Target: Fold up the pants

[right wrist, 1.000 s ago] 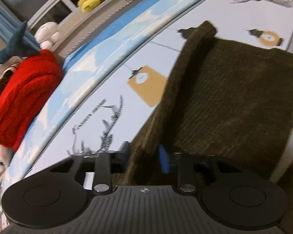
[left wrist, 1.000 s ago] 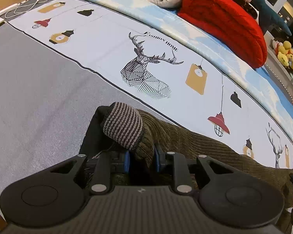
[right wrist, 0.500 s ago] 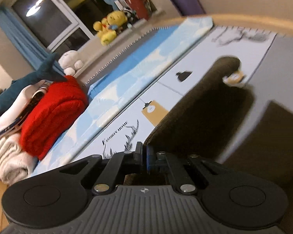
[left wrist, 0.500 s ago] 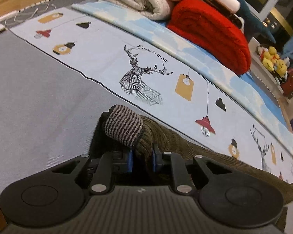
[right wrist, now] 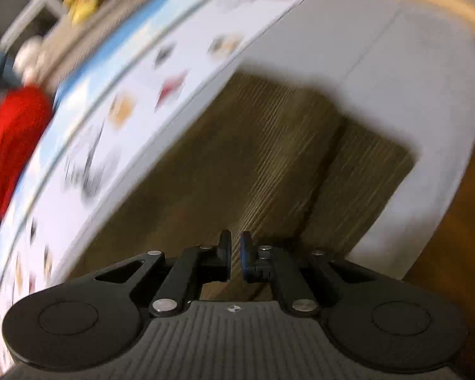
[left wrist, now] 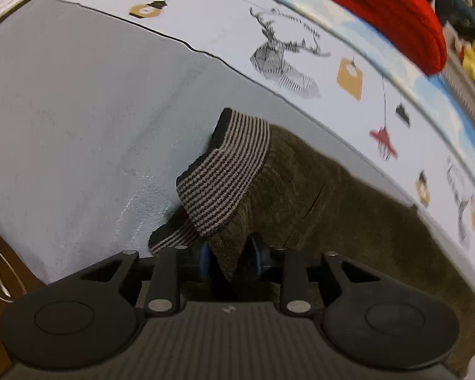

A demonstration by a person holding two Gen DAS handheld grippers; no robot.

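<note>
Corduroy pants (left wrist: 316, 196), olive-brown with a striped knit cuff (left wrist: 224, 174), lie on the grey bed sheet (left wrist: 79, 101) at lower centre of the left view. The left tongs (left wrist: 229, 258) are closed on a bunch of fabric just below that cuff. In the blurred right view the pants (right wrist: 269, 158) lie flat in stepped layers, and the right tongs (right wrist: 236, 255) stand narrow, holding nothing. Lettering beside the deer print (left wrist: 281, 60) is too smeared to read.
</note>
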